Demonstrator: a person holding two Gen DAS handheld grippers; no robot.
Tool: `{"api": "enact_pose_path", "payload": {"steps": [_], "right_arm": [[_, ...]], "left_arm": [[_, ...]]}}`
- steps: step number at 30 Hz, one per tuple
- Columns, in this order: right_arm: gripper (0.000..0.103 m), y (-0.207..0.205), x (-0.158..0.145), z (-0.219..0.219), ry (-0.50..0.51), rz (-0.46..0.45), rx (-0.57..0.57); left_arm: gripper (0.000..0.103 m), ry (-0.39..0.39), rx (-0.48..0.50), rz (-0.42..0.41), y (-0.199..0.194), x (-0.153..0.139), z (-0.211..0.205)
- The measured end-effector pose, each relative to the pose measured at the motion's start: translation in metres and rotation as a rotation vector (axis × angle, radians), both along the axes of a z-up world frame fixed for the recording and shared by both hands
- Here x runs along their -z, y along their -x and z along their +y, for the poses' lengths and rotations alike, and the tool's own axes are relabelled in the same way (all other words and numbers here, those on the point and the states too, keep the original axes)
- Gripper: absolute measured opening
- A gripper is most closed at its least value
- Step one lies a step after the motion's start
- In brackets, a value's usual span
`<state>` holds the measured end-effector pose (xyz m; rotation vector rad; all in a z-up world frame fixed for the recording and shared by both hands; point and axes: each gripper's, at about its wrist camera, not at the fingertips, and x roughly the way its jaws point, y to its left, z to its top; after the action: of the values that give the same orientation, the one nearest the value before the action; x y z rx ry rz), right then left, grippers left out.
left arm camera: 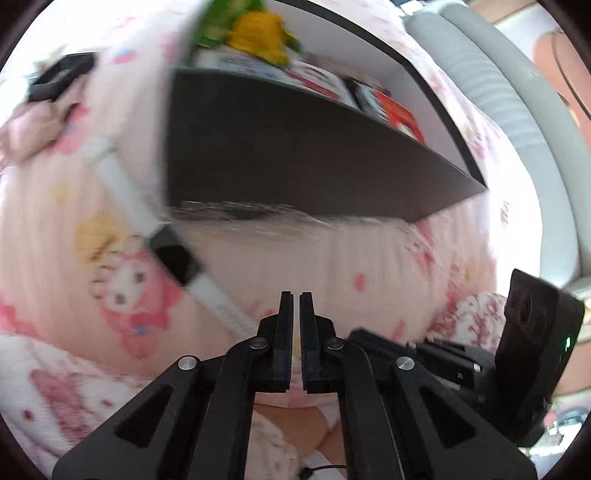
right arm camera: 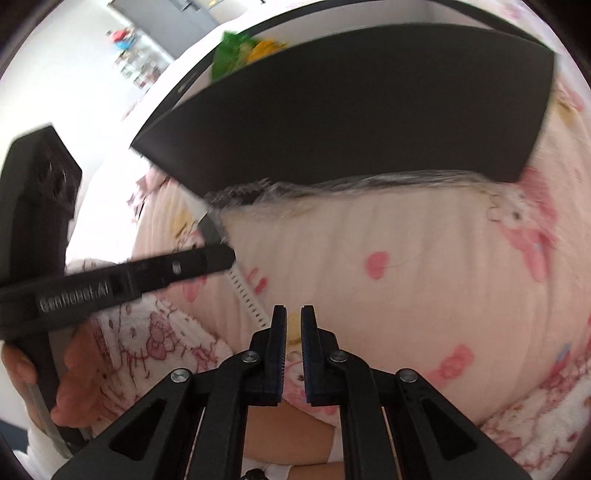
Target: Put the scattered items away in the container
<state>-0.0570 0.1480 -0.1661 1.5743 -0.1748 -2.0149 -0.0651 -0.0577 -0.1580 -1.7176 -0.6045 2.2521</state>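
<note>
A black box with a white inside stands on a pink cartoon-print bedspread. It holds a green and yellow plush toy and red and white packets. A smartwatch with a white strap lies on the bedspread left of the box. My left gripper is nearly shut and empty, just in front of the box, right of the watch. My right gripper is nearly shut and empty, in front of the box. The watch strap shows left of its fingers, under the left gripper's body.
A black object and a pink cloth item lie on the bedspread at far left. A grey padded headboard or rail runs behind the box at right. A fluffy patterned blanket lies near me.
</note>
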Motion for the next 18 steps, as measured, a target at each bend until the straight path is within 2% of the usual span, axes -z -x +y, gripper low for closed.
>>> {"api": "enact_pose_path", "payload": {"steps": [2, 4, 6, 9, 10, 11, 12, 14, 16, 18], "right_arm": [[0.009, -0.002, 0.006, -0.01, 0.019, -0.03, -0.028], [0.017, -0.002, 0.016, -0.023, 0.02, -0.057, -0.043], [0.036, -0.001, 0.029, -0.034, -0.007, -0.064, -0.046], [0.038, 0.002, 0.046, -0.048, -0.048, -0.064, -0.059], [0.037, 0.002, 0.047, -0.051, -0.054, -0.05, -0.066], [0.024, 0.002, 0.047, -0.052, -0.063, -0.036, -0.059], [0.017, 0.002, 0.048, -0.05, -0.094, -0.027, -0.035], [0.008, 0.001, 0.046, -0.044, -0.084, -0.024, -0.018], [0.003, 0.0, 0.04, -0.031, -0.043, -0.032, 0.013], [0.002, -0.001, 0.029, -0.015, -0.061, 0.005, 0.053]], "left_arm": [[0.004, 0.029, -0.052, -0.022, 0.0, 0.004, -0.011], [0.007, 0.086, -0.108, -0.037, 0.0, 0.01, -0.019], [0.007, 0.122, -0.146, -0.048, 0.0, 0.014, -0.025], [0.01, 0.115, -0.15, -0.029, 0.002, 0.013, -0.028], [0.012, 0.105, -0.145, -0.031, 0.002, 0.013, -0.029], [0.012, 0.094, -0.143, -0.036, 0.003, 0.014, -0.031], [0.012, 0.089, -0.142, -0.036, 0.003, 0.015, -0.033], [0.012, 0.073, -0.149, -0.026, 0.002, 0.012, -0.037], [0.012, 0.044, -0.153, -0.004, -0.002, 0.007, -0.042], [0.012, 0.038, -0.152, 0.004, -0.004, 0.005, -0.045]]}}
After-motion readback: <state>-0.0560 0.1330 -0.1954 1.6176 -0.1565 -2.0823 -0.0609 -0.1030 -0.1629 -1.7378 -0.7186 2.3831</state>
